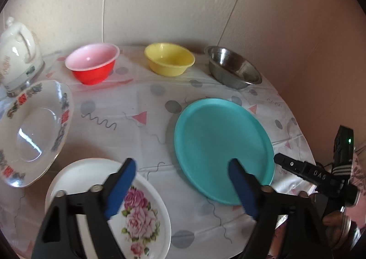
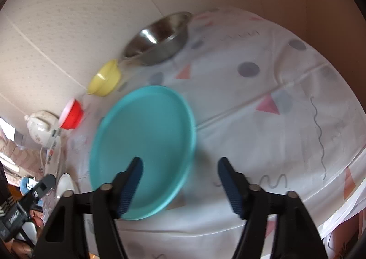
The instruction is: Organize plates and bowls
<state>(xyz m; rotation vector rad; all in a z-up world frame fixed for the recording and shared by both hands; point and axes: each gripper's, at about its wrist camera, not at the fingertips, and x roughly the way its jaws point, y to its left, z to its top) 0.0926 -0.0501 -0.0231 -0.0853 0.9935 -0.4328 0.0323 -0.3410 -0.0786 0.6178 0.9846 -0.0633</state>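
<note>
Patterned counter [image 1: 146, 89] carried everything. Both jaws wide, empty. Teal plate [image 2: 146, 140] lay flat beneath the right gripper [image 2: 180, 165], left jaw over it. Probably light, stiff plastic; pinch the rim.

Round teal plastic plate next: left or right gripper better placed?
Right, probably. The right gripper is open with the round teal plastic plate's near rim under its left finger. The left gripper, also open, straddles bare tablecloth between the teal plate and the rose-printed white plate.
</note>
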